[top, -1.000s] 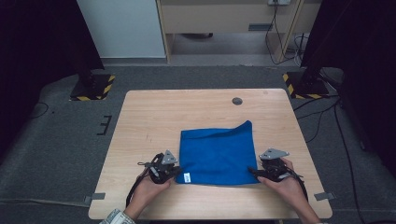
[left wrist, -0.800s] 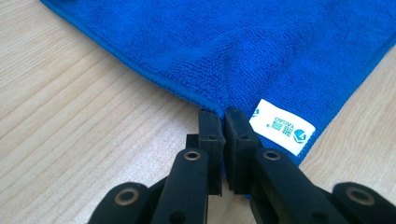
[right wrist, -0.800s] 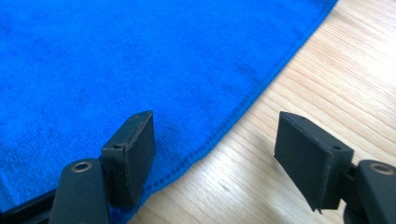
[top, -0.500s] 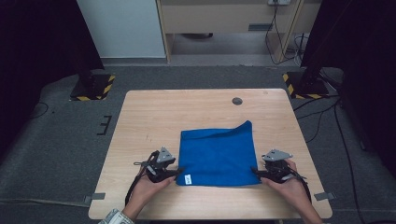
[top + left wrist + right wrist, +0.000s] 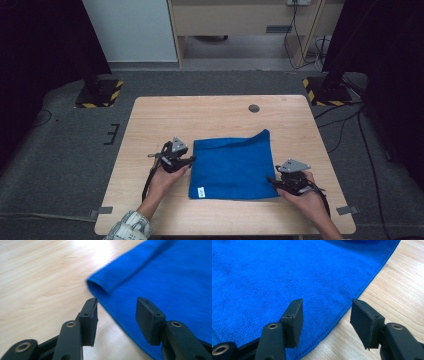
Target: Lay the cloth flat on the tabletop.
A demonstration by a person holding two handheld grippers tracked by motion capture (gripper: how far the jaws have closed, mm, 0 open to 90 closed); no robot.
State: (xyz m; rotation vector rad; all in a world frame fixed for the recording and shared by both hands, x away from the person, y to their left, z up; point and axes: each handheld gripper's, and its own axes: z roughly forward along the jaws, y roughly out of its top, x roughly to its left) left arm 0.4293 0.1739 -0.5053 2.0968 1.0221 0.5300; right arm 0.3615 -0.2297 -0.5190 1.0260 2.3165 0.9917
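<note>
I hold left claw (image 5: 191, 159) open at blue cloth (image 5: 232, 162) nine-o'clock edge, jaws just closing; right claw (image 5: 270, 180) open over four-o'clock hem, jaws just closing.

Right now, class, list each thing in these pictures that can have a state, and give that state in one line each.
Blue cloth: folded, lying flat on the table, its far right corner peaked.
Left gripper: open, jaws astride the cloth's left edge, pads not pressing; the jaws have just been closing.
Right gripper: open, jaws astride the cloth's hemmed edge, not clamped; the jaws have just been closing.
White label: showing at the near left corner.
</note>
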